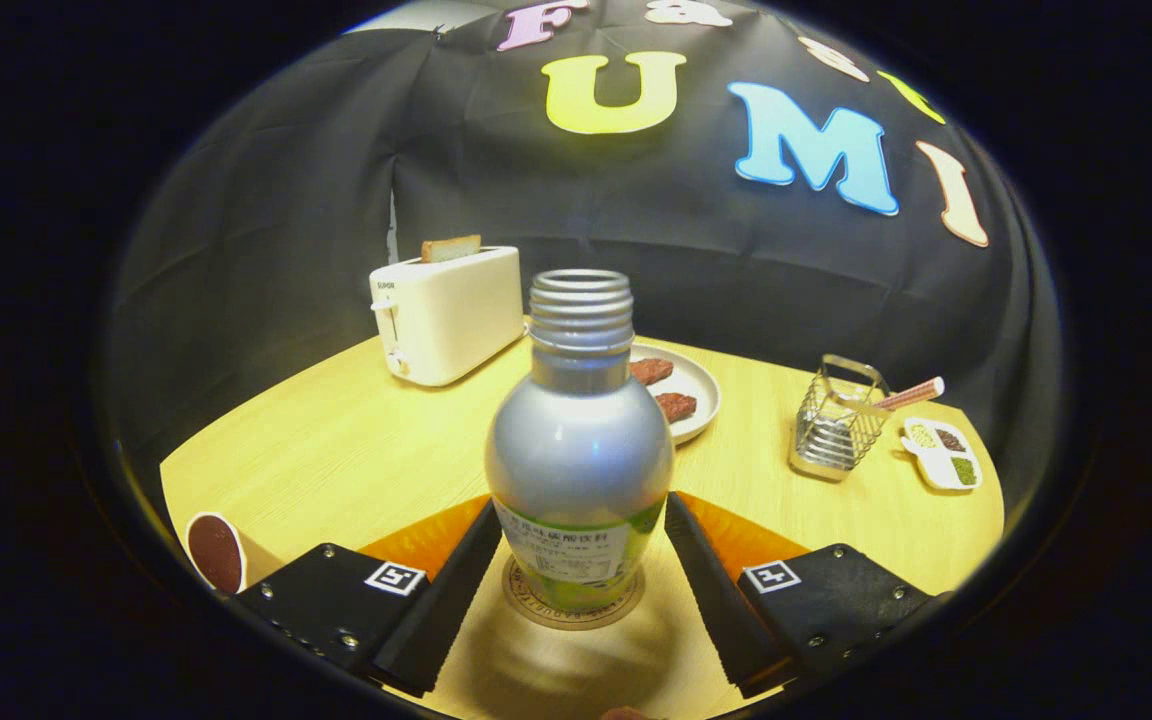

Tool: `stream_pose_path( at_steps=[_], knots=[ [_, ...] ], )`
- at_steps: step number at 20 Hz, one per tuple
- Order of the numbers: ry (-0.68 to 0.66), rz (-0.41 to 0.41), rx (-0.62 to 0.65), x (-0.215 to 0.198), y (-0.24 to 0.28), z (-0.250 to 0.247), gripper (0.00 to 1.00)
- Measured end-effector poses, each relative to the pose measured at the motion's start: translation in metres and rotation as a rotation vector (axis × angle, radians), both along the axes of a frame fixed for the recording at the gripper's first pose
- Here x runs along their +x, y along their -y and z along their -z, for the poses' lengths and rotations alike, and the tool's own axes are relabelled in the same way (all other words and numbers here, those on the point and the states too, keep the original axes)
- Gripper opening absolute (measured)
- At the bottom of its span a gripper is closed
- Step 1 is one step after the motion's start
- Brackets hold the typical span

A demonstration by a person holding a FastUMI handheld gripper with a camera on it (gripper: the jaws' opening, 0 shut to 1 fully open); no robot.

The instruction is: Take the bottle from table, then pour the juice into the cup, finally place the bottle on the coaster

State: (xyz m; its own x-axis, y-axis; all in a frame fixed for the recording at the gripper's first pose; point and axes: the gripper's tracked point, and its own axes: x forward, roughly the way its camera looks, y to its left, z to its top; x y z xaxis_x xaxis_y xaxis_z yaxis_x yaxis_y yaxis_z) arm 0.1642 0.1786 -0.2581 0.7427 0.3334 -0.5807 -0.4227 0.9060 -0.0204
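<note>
The bottle (pixel 579 450) stands upright on the coaster (pixel 570 605); the gripper (pixel 576 545) flanks the bottle, whether its fingers press it I cannot tell; the cup (pixel 215 551) sits left of the bottle.

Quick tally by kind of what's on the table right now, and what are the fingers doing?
Bottle, standing on the coaster: 1
Coaster: 1
Cup: 1
Toaster: 1
Plate: 1
Wire basket: 1
Small divided dish: 1
Total: 7
The fingers flank the bottle; whether they press it is unclear.
</note>
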Motion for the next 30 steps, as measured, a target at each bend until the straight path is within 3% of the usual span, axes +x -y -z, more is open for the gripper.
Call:
stream_pose_path(
  at_steps=[8,20,30],
  knots=[
    [0.11,0.055,0.052,-0.027,0.025,-0.076,1.0],
    [0.304,0.311,0.112,-0.104,0.117,-0.196,0.99],
    [0.431,0.396,0.136,-0.165,0.158,-0.238,0.99]
  ],
)
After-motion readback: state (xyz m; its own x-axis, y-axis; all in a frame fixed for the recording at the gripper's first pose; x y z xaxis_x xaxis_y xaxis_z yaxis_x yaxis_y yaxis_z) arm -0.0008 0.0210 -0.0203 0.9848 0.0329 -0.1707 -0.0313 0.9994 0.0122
